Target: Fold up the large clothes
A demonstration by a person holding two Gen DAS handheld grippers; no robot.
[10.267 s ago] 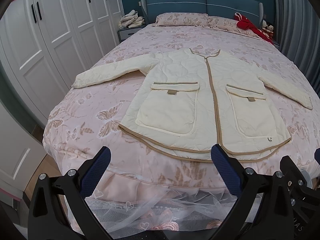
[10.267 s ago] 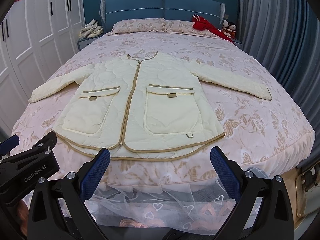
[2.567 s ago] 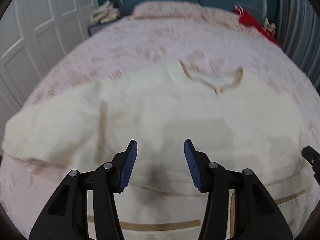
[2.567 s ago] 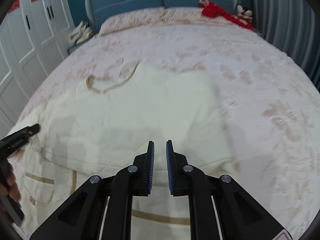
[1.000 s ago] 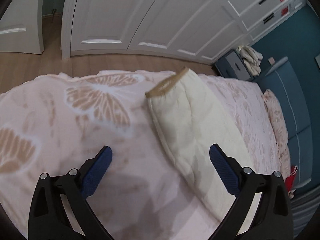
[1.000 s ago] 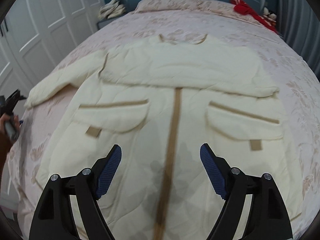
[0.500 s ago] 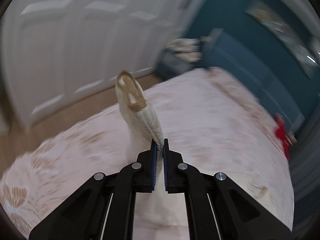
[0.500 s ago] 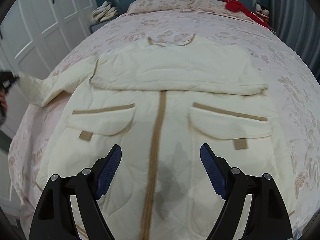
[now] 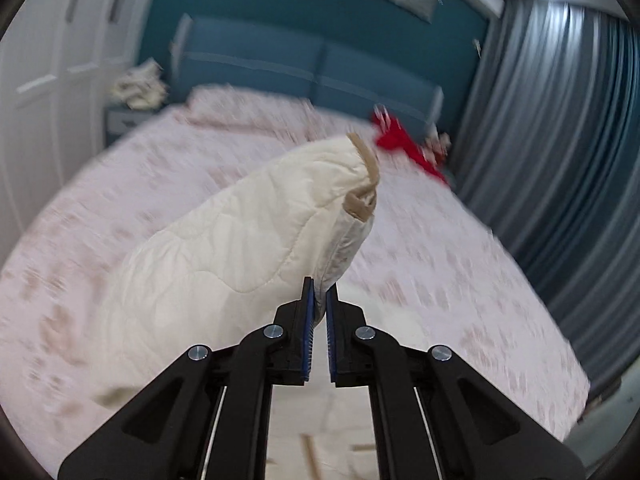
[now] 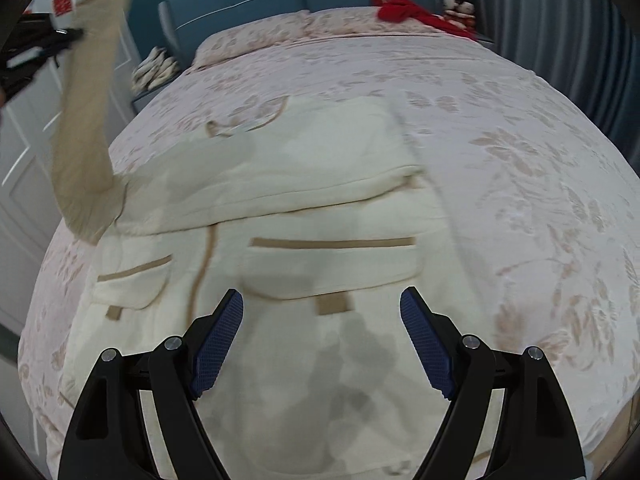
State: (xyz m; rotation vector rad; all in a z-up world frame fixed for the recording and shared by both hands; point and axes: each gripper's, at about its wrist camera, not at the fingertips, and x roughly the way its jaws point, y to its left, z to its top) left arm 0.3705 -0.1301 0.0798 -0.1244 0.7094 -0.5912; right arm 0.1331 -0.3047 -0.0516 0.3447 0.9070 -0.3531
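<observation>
Between the pads of my left tool [image 9: 319, 300] the coat's left sleeve [image 9: 256, 236] was pinched near its tan cuff [image 9: 362, 196]. A second before, those jaws had stood wide over that sleeve lying flat at the bed's edge; they had since clamped on it and lifted it clear of the bedspread [image 9: 460, 288]. From the right wrist view the sleeve [image 10: 86, 132] rose as a blurred column at the coat's left shoulder, with the left tool [image 10: 36, 46] at its top.

My right tool [image 10: 320, 344] was spread wide with nothing in it, hovering over the coat [image 10: 320, 208] near its pocket [image 10: 332, 264]. Beyond that, the other sleeve already lay folded across the chest, below the collar. Farther off were the pillows [image 10: 256, 44] and a red garment [image 10: 408, 14] by the headboard.

I judged this lift to be the start of the second sleeve fold; the body folds remained.
</observation>
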